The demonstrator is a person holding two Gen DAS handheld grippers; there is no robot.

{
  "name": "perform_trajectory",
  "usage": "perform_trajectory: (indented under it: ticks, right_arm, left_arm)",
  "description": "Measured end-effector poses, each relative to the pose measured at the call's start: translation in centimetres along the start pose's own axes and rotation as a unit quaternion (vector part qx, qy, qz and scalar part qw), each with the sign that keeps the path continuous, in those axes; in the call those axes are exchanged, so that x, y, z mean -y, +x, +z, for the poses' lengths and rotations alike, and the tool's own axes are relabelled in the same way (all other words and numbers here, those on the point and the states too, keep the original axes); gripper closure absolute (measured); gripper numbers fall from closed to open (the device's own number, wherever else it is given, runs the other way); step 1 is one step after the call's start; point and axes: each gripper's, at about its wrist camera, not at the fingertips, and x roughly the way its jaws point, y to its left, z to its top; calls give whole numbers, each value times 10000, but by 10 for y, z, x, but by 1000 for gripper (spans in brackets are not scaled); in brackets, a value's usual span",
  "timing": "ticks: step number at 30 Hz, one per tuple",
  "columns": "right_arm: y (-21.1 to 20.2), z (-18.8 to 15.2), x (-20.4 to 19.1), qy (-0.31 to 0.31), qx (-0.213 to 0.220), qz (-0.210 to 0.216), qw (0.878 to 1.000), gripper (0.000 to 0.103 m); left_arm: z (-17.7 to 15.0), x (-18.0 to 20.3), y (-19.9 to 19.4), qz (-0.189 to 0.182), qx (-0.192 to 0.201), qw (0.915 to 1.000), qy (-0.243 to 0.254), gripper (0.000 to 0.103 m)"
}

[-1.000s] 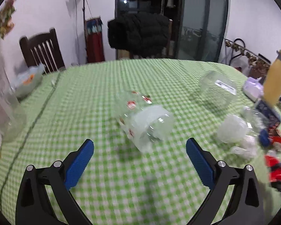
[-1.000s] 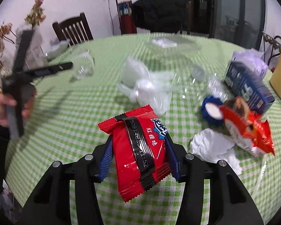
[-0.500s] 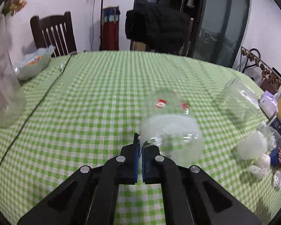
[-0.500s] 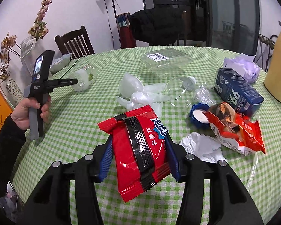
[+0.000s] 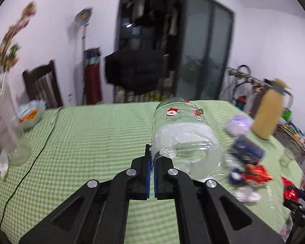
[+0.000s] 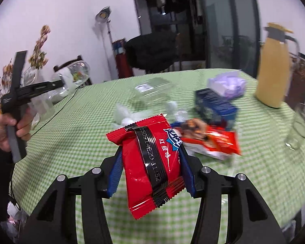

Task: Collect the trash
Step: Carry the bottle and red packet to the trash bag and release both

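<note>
Pinching clear bottle (image 5: 185,140) rim, left hand-held gripper (image 5: 151,158) lifted above table (image 5: 91,134).

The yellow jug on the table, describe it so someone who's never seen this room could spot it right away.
Start at the round table with the green checked cloth and go to its far right edge. There stands the yellow jug, upright, behind the blue box and the purple bag. It is the only tall, opaque yellow thing, with a dark grey lid and handle.
</note>
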Motion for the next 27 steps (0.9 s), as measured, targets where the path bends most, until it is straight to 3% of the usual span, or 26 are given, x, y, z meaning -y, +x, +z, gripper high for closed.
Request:
perform_trajectory:
  ticks: [8, 15, 21, 24, 27]
  right_arm:
    - [-82, -38, 79, 524, 441, -965, 9930, 53]
    - [-165, -99, 159, 1200, 595, -2053, 9695, 53]
    - [-207, -188, 237, 2117, 2, -2665, 9403, 53]
    - [-208, -235, 269, 2637, -321, -2789, 9228, 53]
    - [-201, -277, 298, 3180, -523, -2769, 9053, 53]
  left_arm:
    - [-17, 118, -49, -1042, 187, 9921, 670, 103]
    - [-51, 237, -71, -2102, -33, 9675, 1403, 103]
    - [-101, 349, -72, -2921, -556, 9321, 2070, 103]
    - [-139, 402, -70, -3244, -912, 9088, 2462, 103]
    - [-188, 454, -65, -3480, -1364, 8788, 2966, 103]
